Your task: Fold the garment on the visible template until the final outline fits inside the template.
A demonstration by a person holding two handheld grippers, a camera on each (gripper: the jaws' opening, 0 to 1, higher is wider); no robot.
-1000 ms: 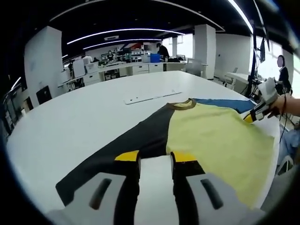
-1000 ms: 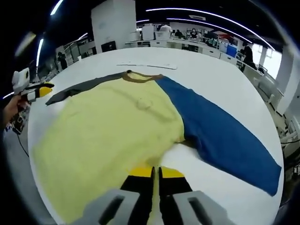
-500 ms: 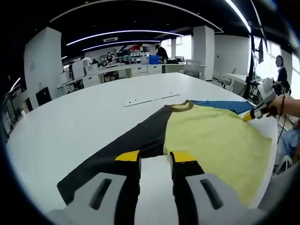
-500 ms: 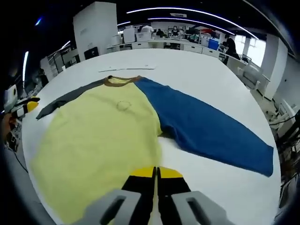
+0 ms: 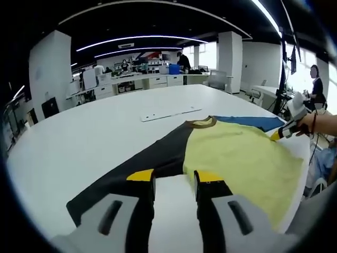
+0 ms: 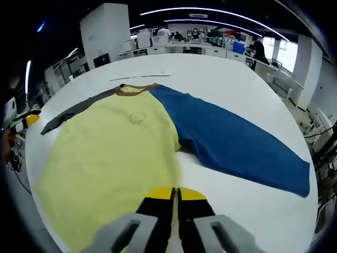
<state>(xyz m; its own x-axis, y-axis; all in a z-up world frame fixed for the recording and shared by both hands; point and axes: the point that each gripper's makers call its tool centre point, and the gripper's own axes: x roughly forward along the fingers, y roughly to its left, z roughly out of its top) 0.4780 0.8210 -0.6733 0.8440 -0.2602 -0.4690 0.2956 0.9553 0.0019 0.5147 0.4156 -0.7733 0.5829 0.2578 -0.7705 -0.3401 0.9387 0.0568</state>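
A white table (image 6: 247, 84) carries the garment (image 6: 116, 153), spread flat with its yellow body in the middle, blue sleeve (image 6: 237, 147) on one side and dark sleeve (image 5: 142, 163) on the other. The right gripper (image 6: 175, 197) is pinched closed on the garment's yellow hem. The left gripper (image 5: 172, 182) stands parted at the dark sleeve's edge, gripping nothing.

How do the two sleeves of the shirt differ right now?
The blue sleeve is bright blue; the dark sleeve is charcoal black. In the right gripper view the blue sleeve spreads wide and flat to the right of the yellow body, while the dark sleeve runs off the other side as a thin strip. Both lie flat on the white table, joined at the brown collar.
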